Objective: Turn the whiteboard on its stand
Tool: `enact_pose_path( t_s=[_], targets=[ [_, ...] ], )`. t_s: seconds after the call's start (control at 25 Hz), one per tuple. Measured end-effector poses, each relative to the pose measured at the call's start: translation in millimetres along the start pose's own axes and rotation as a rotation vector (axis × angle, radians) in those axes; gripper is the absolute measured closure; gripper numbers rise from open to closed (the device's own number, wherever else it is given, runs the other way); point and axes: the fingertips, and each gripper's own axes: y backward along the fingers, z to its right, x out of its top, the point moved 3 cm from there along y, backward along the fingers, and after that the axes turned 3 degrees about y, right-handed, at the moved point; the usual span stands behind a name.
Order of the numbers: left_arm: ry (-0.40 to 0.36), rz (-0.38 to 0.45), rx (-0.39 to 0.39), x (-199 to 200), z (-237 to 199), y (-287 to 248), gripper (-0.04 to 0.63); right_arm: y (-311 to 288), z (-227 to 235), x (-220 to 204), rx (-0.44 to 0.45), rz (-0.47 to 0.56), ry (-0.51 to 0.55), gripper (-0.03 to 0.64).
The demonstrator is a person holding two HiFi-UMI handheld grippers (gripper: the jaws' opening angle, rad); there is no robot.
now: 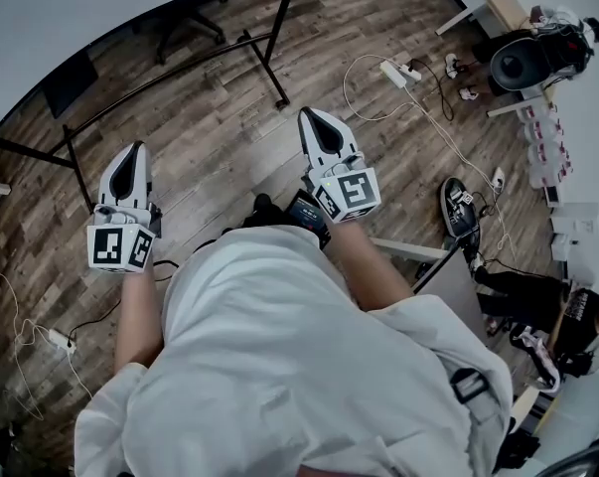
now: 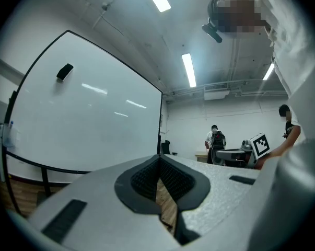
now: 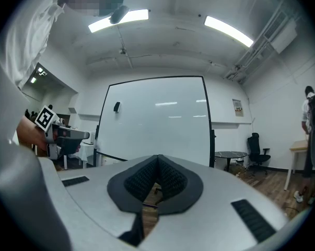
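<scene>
Whiteboard [image 3: 154,122] stands upright on its black stand [image 1: 279,18] in front of us, well apart from both claws. A small dark eraser [image 3: 116,107] sticks near its upper left corner. We hold our left claw [image 1: 130,157] and right claw [image 1: 317,122] level above the wood floor [image 1: 220,137], side by side, both pointing toward the board. Each claw is closed, its ribbed pads meeting at the tips with nothing gripped between them. An office chair [image 3: 257,153] sits off to the board's right.

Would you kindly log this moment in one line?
left gripper: jaws shut, empty | right gripper: jaws shut, empty | white whiteboard on black stand: untouched
</scene>
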Motion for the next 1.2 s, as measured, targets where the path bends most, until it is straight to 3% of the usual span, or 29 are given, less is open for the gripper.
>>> enact_pose_path(
  t_s=[1.2],
  targets=[
    [0.023,-0.007,0.029,-8,-8,4,0.591,2,-1,-14,-0.025,-0.035,-0.009,0.620]
  ],
)
